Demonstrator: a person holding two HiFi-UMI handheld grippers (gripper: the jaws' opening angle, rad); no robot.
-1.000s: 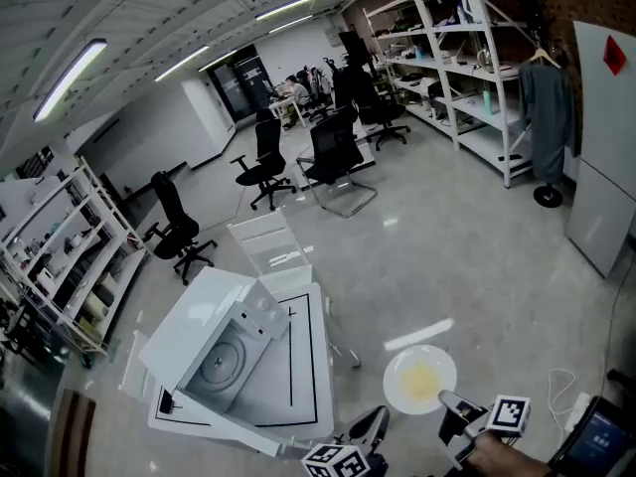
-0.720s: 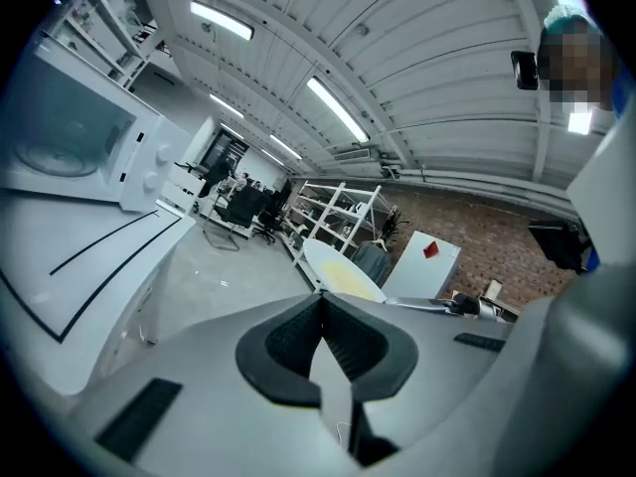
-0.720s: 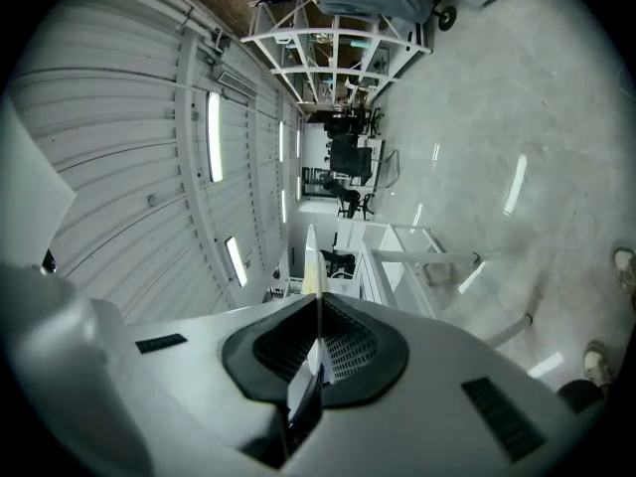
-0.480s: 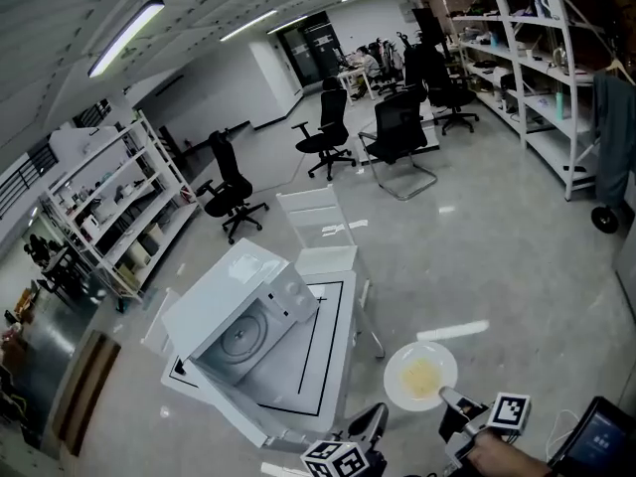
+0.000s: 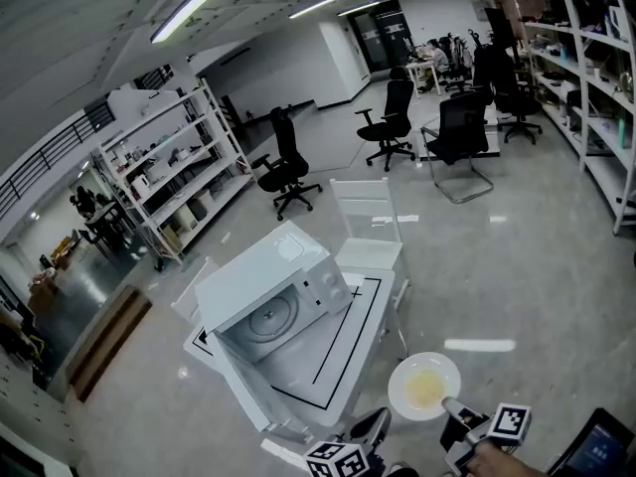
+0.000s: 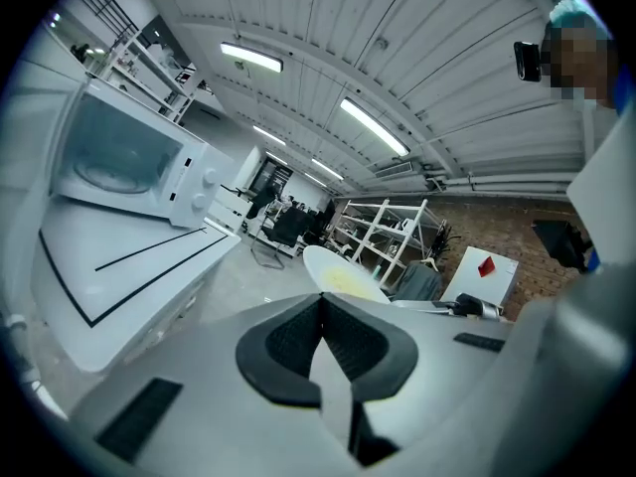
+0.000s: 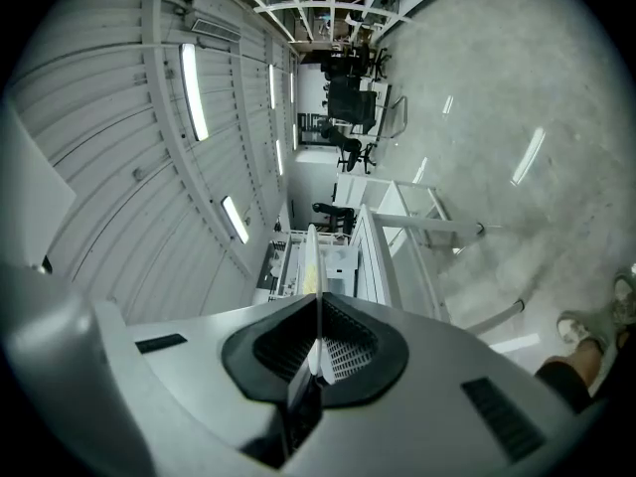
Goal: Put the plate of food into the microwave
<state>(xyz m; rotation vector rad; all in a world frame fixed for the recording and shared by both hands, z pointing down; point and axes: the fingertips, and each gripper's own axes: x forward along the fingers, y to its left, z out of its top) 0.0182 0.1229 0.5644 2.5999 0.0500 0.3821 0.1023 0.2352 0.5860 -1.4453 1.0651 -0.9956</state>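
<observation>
A white plate (image 5: 424,386) with yellow food hangs level over the floor, just right of the table. My right gripper (image 5: 450,406) is shut on the plate's near rim. In the right gripper view the plate (image 7: 311,263) shows edge-on between the shut jaws of the right gripper (image 7: 317,316). The white microwave (image 5: 270,290) stands on the white table (image 5: 348,351), its cavity and glass turntable (image 5: 268,318) showing. My left gripper (image 5: 374,423) is low at the frame's bottom, left of the plate. In its own view the left gripper (image 6: 321,311) is shut on nothing, with the plate (image 6: 341,277) beyond it.
The table carries a black outlined rectangle beside the microwave. A white chair (image 5: 366,217) stands at the table's far end. Office chairs (image 5: 285,172) and shelving racks (image 5: 174,172) lie farther back. A dark device (image 5: 599,450) is at the bottom right.
The head view has swung, so the microwave and table now sit nearer the centre and closer. The plate stays in my right gripper at the same spot in the picture.
</observation>
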